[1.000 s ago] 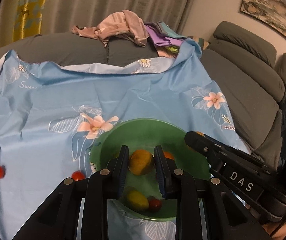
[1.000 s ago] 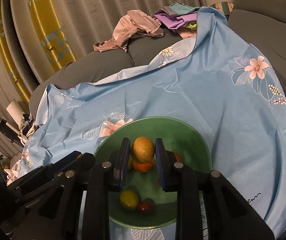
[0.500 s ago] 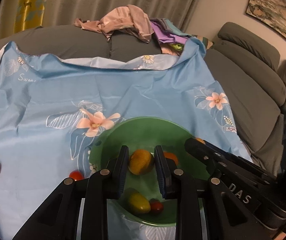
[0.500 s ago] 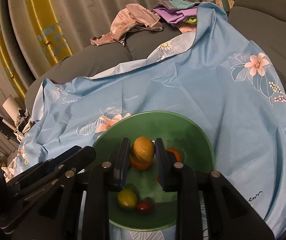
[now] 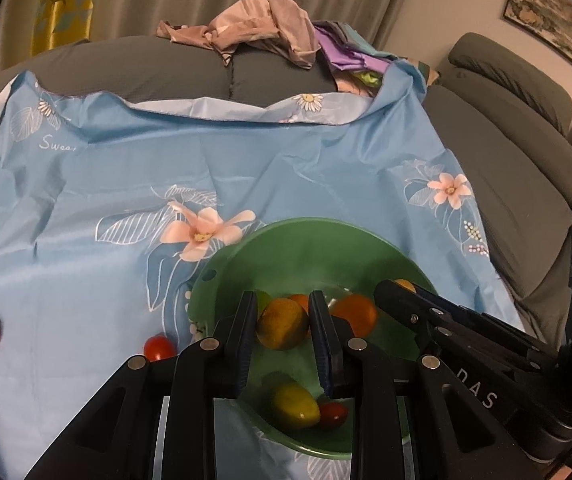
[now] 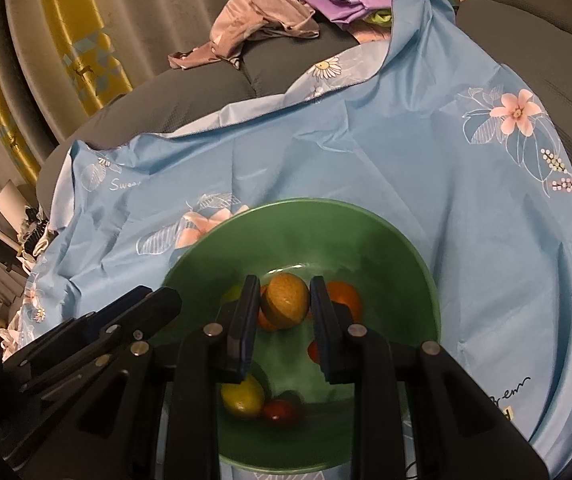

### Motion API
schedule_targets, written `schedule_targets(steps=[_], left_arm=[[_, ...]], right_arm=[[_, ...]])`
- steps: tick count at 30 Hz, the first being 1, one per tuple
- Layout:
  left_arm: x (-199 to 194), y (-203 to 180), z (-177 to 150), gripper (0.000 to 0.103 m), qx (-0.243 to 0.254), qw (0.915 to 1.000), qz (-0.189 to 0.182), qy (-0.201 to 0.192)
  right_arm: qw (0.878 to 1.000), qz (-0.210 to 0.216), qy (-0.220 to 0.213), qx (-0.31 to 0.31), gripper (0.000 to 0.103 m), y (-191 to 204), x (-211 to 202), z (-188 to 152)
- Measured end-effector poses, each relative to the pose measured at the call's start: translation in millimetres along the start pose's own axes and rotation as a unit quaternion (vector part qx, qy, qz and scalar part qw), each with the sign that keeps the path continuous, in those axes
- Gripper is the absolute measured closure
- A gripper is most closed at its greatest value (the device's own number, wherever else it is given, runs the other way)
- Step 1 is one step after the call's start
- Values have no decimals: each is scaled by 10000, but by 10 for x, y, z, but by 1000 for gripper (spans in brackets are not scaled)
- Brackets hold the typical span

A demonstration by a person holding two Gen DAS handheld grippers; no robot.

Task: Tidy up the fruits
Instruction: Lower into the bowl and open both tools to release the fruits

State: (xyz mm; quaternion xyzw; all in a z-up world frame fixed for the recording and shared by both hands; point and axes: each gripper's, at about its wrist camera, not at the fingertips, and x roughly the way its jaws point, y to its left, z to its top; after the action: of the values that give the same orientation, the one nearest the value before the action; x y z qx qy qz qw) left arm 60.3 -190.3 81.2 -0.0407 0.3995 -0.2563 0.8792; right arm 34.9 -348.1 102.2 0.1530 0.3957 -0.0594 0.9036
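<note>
Both claws clamp a mango [image 5: 282, 323] [image 6: 287, 301] over the bowl [image 6: 405, 248]; lower first, release gently so nothing bounces out.

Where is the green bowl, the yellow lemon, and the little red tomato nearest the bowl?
green bowl [image 5: 325, 236]: left wrist view, bare far inner wall.
yellow lemon [image 5: 295, 401]: left wrist view, middle of its skin.
red tomato [image 5: 159, 347]: left wrist view, its top, on the blue cloth.

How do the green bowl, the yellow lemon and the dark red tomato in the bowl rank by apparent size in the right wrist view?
1. green bowl
2. yellow lemon
3. dark red tomato
</note>
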Motion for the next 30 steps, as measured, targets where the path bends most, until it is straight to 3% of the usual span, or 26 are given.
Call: schedule_targets(steps=[30], left_arm=[[150,6,-63,76,113,9993,327,170]], right_arm=[[9985,-241,485,-38,76,-69,316,-35]])
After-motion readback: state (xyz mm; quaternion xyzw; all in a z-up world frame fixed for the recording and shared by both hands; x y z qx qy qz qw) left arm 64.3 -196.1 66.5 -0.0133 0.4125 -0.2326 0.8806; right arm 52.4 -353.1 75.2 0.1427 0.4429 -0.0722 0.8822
